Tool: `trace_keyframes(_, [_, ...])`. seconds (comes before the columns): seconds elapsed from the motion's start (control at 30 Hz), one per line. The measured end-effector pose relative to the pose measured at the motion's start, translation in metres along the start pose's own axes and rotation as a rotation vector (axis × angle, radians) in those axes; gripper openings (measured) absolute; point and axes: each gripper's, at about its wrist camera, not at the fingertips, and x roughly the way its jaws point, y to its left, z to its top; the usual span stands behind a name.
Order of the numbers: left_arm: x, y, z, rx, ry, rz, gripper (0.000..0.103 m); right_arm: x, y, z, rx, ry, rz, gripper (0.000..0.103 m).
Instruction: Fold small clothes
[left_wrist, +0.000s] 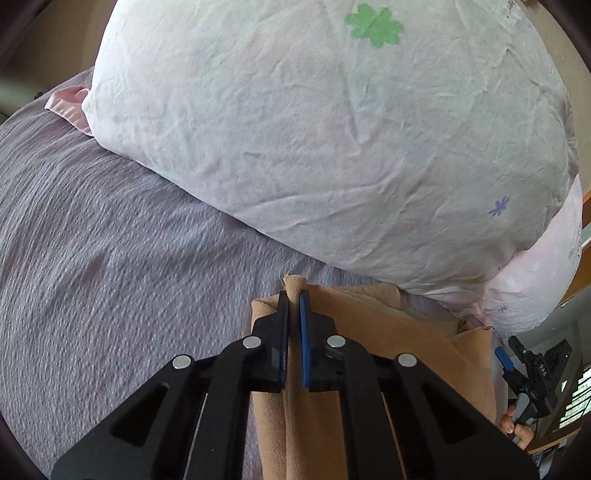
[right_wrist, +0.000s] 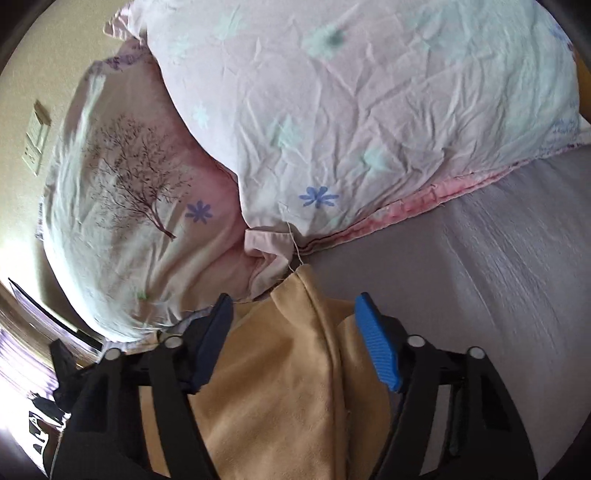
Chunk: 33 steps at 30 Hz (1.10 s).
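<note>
The soft tan fleece garment is lying on the ribbed grey-lilac bedspread, its far edge sitting just beside the foot of the big crumpled pale-pink pillow with green and blue flower prints. The left gripper is clenching a raised ridge of that tan cloth between its blue-faced fingers, the pinched fold poking out just past the tips toward the pillow. The right gripper is hovering over the same garment with its jaws spread wide and nothing between them; a seam of the cloth is running up between the open fingers to a pointed corner that is nearly touching the pillow's hem.

The relation that matters: the garment's long axis seems to be running away from both claws toward the pillows, so the seam is lying roughly in line with the right gripper's fingers rather than across them. In the left wrist view the right tool is showing at the far right edge, beyond the cloth's right side. The left claw is the one already on the fabric; the right is nearer the free corner, and it would likely need to drop straight down onto that seam to pinch it
</note>
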Motion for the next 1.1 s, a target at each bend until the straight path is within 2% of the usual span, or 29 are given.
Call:
trace_keyframes(0.03, [-0.001,-0.001,0.000,0.005,-0.002,0.002,0.005,0.007,0.005,0.003,-0.023,0.032,-0.020,0.051])
trace_keyframes(0.17, [-0.001,0.001,0.001,0.001,0.005,0.003,0.005,0.037,0.022,0.010,-0.097,0.120,-0.126,0.051])
trace_keyframes(0.2, [0.002,-0.001,-0.001,-0.007,0.008,0.000,0.005,0.045,0.024,0.010,-0.106,0.147,-0.149,0.047])
trace_keyframes(0.23, [0.003,-0.001,-0.002,-0.014,0.010,-0.002,0.005,0.049,0.025,0.009,-0.114,0.156,-0.156,0.015])
trace_keyframes(0.27, [0.004,-0.001,-0.003,-0.017,0.010,-0.004,0.005,0.048,0.026,0.009,-0.127,0.144,-0.165,0.005])
trace_keyframes(0.33, [-0.001,0.000,-0.002,-0.015,-0.006,-0.013,0.005,0.028,0.025,0.009,-0.102,0.058,-0.121,0.004])
trace_keyframes(0.4, [-0.004,0.003,0.000,-0.016,-0.017,-0.010,0.005,0.010,0.018,0.012,-0.044,-0.018,-0.118,0.004])
trace_keyframes(0.47, [0.001,0.004,0.000,-0.027,-0.010,0.000,0.005,0.015,0.008,0.014,0.004,0.001,-0.145,0.004])
trace_keyframes(0.5, [0.001,0.006,0.001,-0.026,-0.004,0.004,0.005,0.023,0.006,0.016,0.005,0.031,-0.152,0.006])
trace_keyframes(0.57, [0.001,0.006,0.000,-0.030,0.002,-0.002,0.005,0.027,0.006,0.012,0.017,0.071,-0.183,0.017])
trace_keyframes(0.63, [-0.014,0.010,0.002,-0.053,-0.010,-0.056,0.005,0.005,0.006,0.008,0.061,0.022,-0.125,0.060])
trace_keyframes(0.67, [-0.025,0.013,0.003,-0.065,-0.024,-0.079,0.010,-0.008,0.010,0.005,0.062,-0.009,-0.080,0.066])
trace_keyframes(0.7, [-0.037,0.017,0.002,-0.074,-0.044,-0.103,0.015,-0.021,0.017,0.000,0.039,-0.023,-0.025,0.069])
trace_keyframes(0.77, [-0.059,0.023,-0.002,-0.080,-0.071,-0.124,0.056,-0.033,0.026,-0.012,-0.014,0.018,0.063,0.069])
trace_keyframes(0.8, [-0.068,0.026,-0.008,-0.083,-0.073,-0.129,0.062,-0.033,0.031,-0.020,-0.036,0.057,0.087,0.069])
trace_keyframes(0.87, [-0.074,0.029,-0.022,-0.070,-0.018,-0.145,0.063,-0.021,0.038,-0.034,-0.055,0.144,0.083,0.071])
trace_keyframes(0.93, [-0.071,0.030,-0.041,-0.061,0.056,-0.157,0.063,-0.011,0.033,-0.046,-0.072,0.211,-0.010,0.071])
trace_keyframes(1.0, [-0.066,0.032,-0.058,-0.055,0.130,-0.155,0.063,-0.027,0.037,-0.052,-0.110,0.143,-0.004,0.071])
trace_keyframes(1.03, [-0.063,0.034,-0.064,-0.053,0.158,-0.157,0.063,-0.034,0.040,-0.055,-0.107,0.117,0.026,0.075])
trace_keyframes(1.1, [-0.065,0.028,-0.073,-0.020,0.143,-0.148,0.063,-0.050,0.033,-0.055,-0.090,0.033,0.153,0.085])
